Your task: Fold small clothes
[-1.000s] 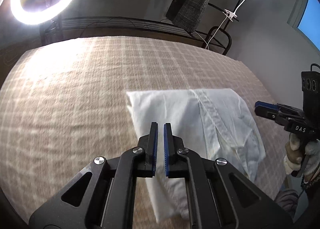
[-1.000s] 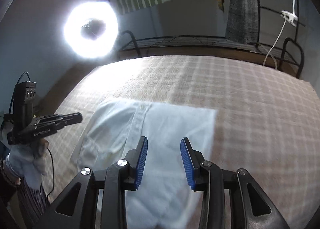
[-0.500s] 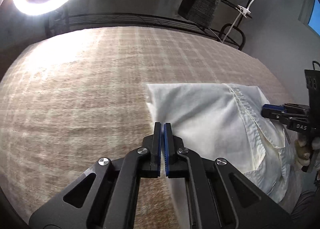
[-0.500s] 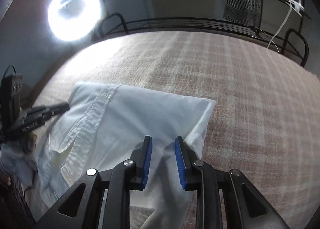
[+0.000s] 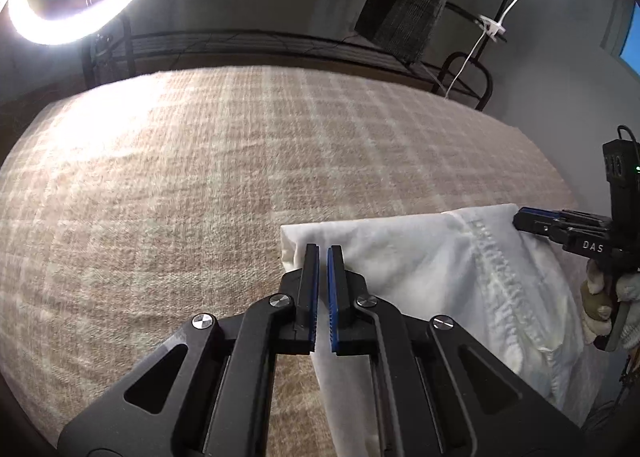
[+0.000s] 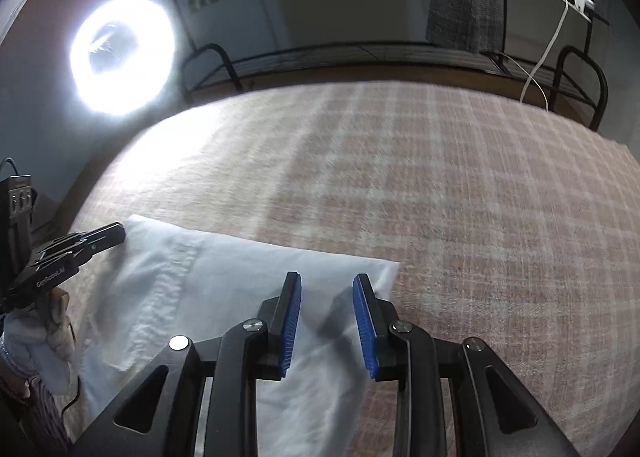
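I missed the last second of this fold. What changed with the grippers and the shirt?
The right gripper narrowed over the white shirt, then reopened; it holds nothing now. Both views shifted, so the shirt sits lower in frame. The left gripper stayed nearly closed at the shirt's edge; the shirt stayed folded on the plaid blanket.

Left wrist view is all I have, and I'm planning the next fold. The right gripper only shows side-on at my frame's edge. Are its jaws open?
Observer: Yes. In the right wrist view the right gripper is open, with its blue pads well apart.
Operator: Is there cloth between them?
Observer: The white shirt lies under the gap, close to its far right corner. Neither pad appears to be pinching it.
Operator: Where does my left gripper sit from that side?
Observer: The left gripper has its tip at the shirt's other far corner, looking closed.
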